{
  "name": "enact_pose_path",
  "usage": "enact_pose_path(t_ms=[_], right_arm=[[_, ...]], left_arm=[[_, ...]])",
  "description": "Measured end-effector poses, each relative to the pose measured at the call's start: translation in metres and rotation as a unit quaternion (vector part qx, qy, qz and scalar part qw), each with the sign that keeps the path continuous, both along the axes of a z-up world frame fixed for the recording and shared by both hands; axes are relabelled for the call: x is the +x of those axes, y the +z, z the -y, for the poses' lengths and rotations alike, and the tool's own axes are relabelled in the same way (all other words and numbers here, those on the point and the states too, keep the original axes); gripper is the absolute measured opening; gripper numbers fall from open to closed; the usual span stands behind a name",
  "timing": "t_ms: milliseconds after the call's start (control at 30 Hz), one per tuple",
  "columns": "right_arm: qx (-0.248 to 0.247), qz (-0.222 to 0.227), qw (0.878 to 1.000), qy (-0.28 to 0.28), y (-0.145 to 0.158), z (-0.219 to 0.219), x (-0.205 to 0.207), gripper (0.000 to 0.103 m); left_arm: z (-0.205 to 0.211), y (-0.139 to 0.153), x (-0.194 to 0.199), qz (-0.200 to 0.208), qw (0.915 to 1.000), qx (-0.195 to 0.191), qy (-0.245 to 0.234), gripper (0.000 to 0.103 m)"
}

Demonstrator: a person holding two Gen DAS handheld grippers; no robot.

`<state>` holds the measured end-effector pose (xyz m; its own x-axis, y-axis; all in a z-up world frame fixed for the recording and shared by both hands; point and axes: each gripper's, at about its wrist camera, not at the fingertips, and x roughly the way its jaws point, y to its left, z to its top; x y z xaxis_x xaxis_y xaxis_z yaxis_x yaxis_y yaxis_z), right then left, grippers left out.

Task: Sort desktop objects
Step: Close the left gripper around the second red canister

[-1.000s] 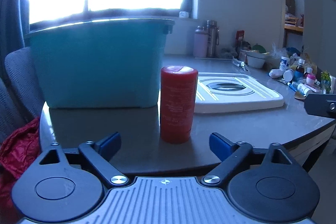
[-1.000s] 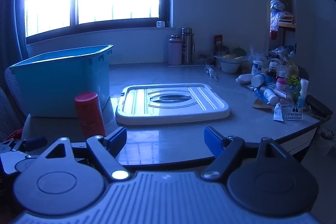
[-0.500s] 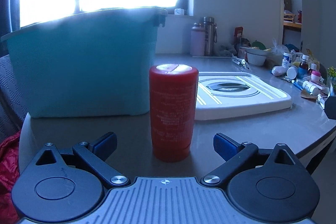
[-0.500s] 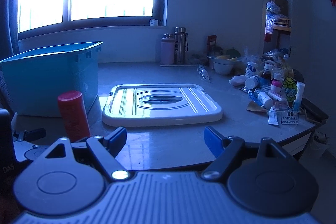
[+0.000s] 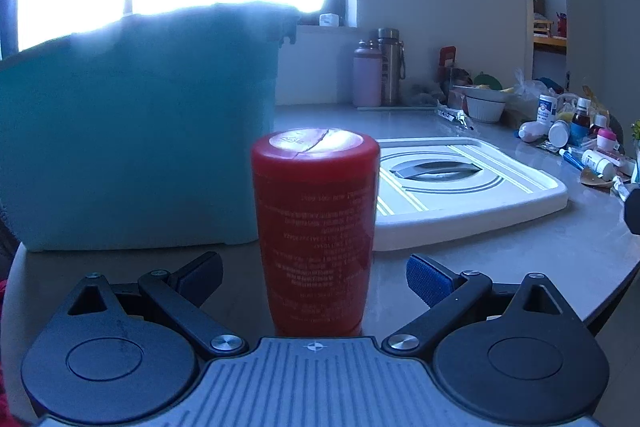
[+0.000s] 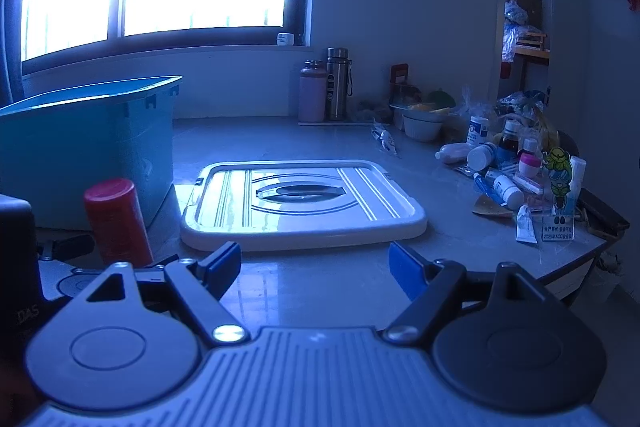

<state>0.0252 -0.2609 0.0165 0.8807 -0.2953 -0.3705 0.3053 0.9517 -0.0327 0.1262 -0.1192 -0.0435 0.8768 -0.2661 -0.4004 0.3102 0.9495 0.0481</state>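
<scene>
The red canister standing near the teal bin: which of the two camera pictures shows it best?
The left wrist view. There the red canister stands upright, close and centred between the open fingers of the left gripper, its printed side and top visible. The right wrist view shows it small and dim at the left, beside the teal bin.

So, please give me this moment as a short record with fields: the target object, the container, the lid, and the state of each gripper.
target: red canister, upright on the grey desk, lined up between the left gripper's fingers
container: teal bin, open, behind the canister
lid: white lid, flat on the desk beside the bin
left gripper: open, pads not touching the canister
right gripper: open, nothing between the fingers
clutter: small bottles and tubes at the desk's right edge
</scene>
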Motion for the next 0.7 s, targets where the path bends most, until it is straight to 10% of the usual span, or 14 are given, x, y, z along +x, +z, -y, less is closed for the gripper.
enact_pose_path(t_ms=[267, 367, 700], right_arm=[[0.001, 0.0, 1.0, -0.011, -0.003, 0.003, 0.011, 0.081], [0.001, 0.001, 1.0, -0.014, -0.003, 0.006, 0.015, 0.081], [0.014, 0.008, 1.0, -0.01, 0.01, 0.006, 0.019, 0.081]], left_arm=[[0.008, -0.005, 0.018, 0.008, 0.9999, -0.007, -0.008, 0.097], [0.01, -0.002, 0.02, 0.016, 0.9997, -0.008, -0.014, 0.05], [0.014, 0.015, 0.02, 0.009, 0.9996, -0.014, -0.023, 0.05]])
